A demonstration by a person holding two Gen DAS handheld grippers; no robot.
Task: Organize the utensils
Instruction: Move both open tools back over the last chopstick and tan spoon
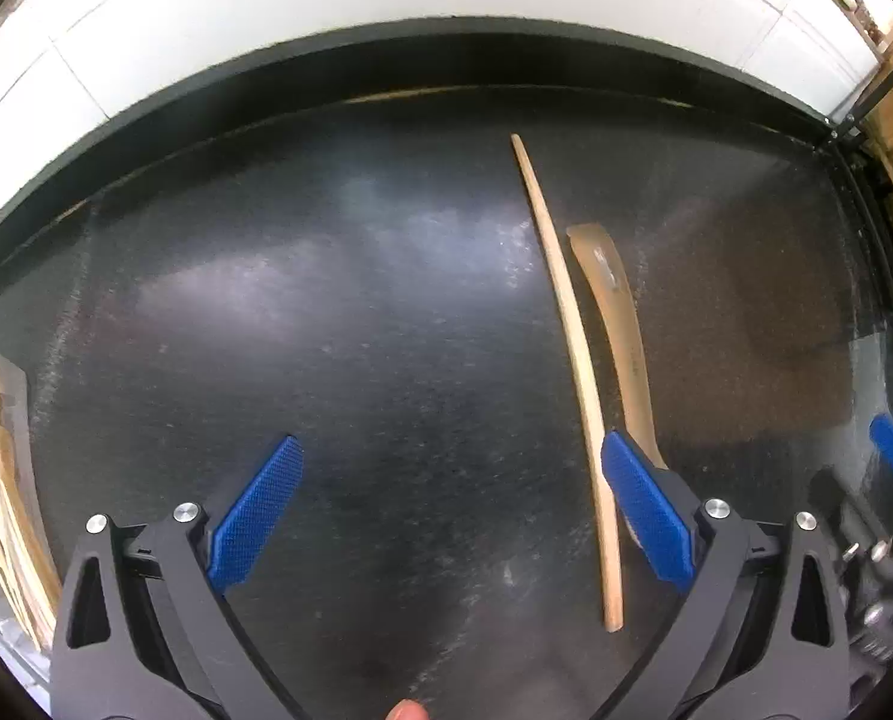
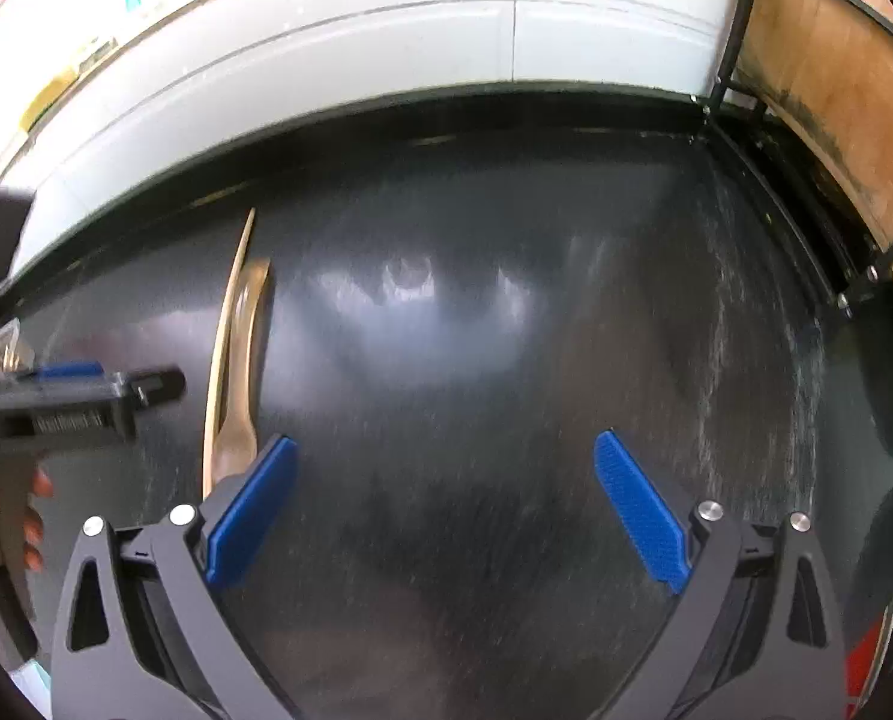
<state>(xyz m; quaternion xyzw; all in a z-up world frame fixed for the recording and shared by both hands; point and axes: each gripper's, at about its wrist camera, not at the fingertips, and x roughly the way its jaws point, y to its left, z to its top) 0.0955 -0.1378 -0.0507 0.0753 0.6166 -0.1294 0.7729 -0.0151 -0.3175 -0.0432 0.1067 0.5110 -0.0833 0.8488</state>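
The left tool (image 1: pixel 452 510), black-framed with two blue ribbed pads, stood wide open and held nothing; bare table showed between its pads. It hung over a dark, glossy, scuffed table (image 1: pixel 326 330). Two wooden utensils lay on that table, side by side, running away from the camera. The nearer to the middle was a long, thin, pale wooden stick (image 1: pixel 572 336), slightly curved, whose near end lay just inside the left tool's right-hand pad (image 1: pixel 644 510). Just to the right of it lay a broader, darker brown wooden spatula (image 1: pixel 611 300), flat end pointing away, with its near part hidden behind that same pad. Whether the two utensils touched could not be told. At the left edge of the left wrist view stood a clear container (image 1: pixel 2 480) with pale wooden sticks in it, only partly seen.

The right tool (image 2: pixel 446 504) was likewise spread wide and empty, over an open stretch of the table. In its view the stick (image 2: pixel 218 372) and spatula (image 2: pixel 248 360) lay just beyond its left-hand pad, outside the gap. The left tool appeared at that view's left edge, with the fingers of a hand (image 2: pixel 32 510) behind its grip. A white tiled wall (image 2: pixel 386 42) ran along the far edge of the table, and a wooden chair with a black metal frame (image 2: pixel 836 90) stood at the far right corner.
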